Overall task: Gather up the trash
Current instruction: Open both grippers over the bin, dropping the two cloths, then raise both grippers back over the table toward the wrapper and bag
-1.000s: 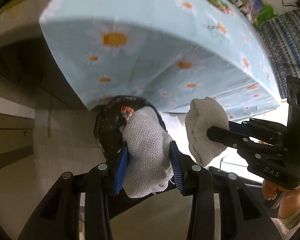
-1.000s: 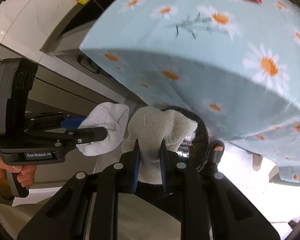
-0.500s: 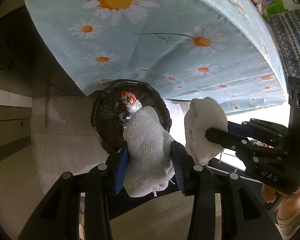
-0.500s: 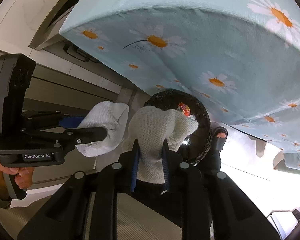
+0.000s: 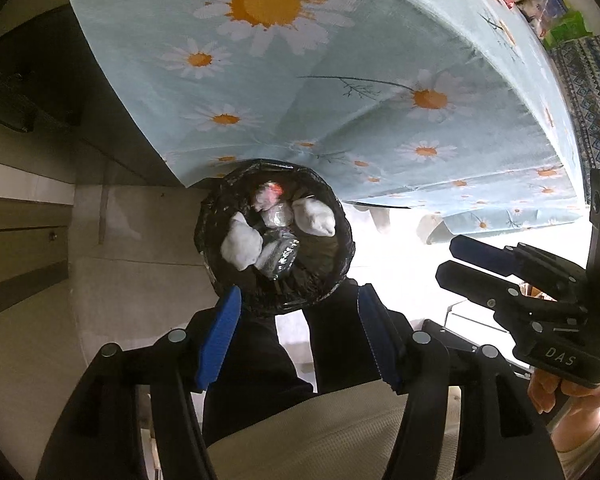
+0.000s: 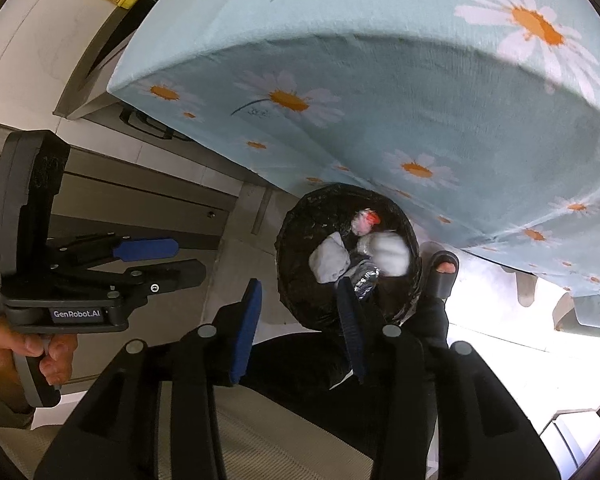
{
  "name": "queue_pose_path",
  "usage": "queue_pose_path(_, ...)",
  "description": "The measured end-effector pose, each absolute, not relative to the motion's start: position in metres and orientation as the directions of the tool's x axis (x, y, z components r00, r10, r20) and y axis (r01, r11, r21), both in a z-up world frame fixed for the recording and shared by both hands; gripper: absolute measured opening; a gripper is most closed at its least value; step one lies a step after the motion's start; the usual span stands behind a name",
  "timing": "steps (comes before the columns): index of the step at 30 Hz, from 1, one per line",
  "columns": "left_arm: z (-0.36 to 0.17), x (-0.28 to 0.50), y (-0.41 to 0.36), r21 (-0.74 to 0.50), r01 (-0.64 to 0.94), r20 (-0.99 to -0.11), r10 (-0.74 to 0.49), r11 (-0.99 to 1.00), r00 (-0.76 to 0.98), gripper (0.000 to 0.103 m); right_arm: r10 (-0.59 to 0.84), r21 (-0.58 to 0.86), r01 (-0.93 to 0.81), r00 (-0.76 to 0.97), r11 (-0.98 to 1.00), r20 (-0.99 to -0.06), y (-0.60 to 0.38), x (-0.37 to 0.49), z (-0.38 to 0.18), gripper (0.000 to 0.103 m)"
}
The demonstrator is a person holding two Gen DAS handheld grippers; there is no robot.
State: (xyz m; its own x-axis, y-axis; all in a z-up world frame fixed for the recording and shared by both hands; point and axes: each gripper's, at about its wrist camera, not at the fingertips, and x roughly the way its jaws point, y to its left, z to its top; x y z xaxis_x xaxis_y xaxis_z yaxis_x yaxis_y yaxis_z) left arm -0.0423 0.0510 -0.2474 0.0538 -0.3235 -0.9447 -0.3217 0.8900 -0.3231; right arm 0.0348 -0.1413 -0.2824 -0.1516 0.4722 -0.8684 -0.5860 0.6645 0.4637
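**Mia:** What are the two grippers doing?

**Ben:** The left gripper (image 5: 298, 332) is part way open. Its jaws have just been opening, and nothing is between them now. The right gripper (image 6: 300, 322) is the same: part open, jaws just been opening, and holding nothing. A hand (image 6: 40, 354) holds the handle of the left one.

**Mia:** Where did the trash go?

**Ben:** It is in the round trash bin (image 5: 274, 240) on the floor (image 5: 132, 280), right below both grippers. The bin has a black bag in it. It sits by the edge of the worktop, under the blue daisy cloth (image 5: 340, 80) that hangs down.

**Mia:** How many things are in the bin?

**Ben:** I count two white cloth wads. One wad (image 5: 242, 246) is on the left and the other wad (image 5: 314, 216) is on the right, a little apart. Between them is a shiny silver wrapper (image 5: 282, 254). At the back is a small white scrap with a red spot (image 5: 270, 194). There may be more under them, but I cannot tell.

**Mia:** Which way do the wads point?

**Ben:** They are lumpy balls. The left one runs a bit from the back to the front of the bin. The right one looks blurry from the right gripper's camera.
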Motion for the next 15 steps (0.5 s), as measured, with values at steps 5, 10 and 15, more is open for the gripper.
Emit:
queue_pose_path(5, -0.243, -0.042, 0.051, -0.327, -0.318, -0.944, -0.323, 0.89, 0.065, 0.059, 0.477, 0.46, -0.588, -0.139, 0.665, -0.868, -0.145, 0.034, -0.278, 0.04)
queue_pose_path(10, -0.233, -0.04, 0.051, -0.333, -0.308, -0.943, -0.323, 0.891, 0.085, 0.059, 0.485, 0.454, -0.59, -0.117, 0.668, -0.867, -0.148, 0.036, -0.27, 0.04)
queue_pose_path(15, -0.216, -0.034, 0.051, -0.348, -0.282, -0.937, -0.325, 0.894, 0.126, 0.059, 0.508, 0.447, -0.604, -0.081, 0.659, -0.858, -0.149, 0.04, -0.25, 0.04)
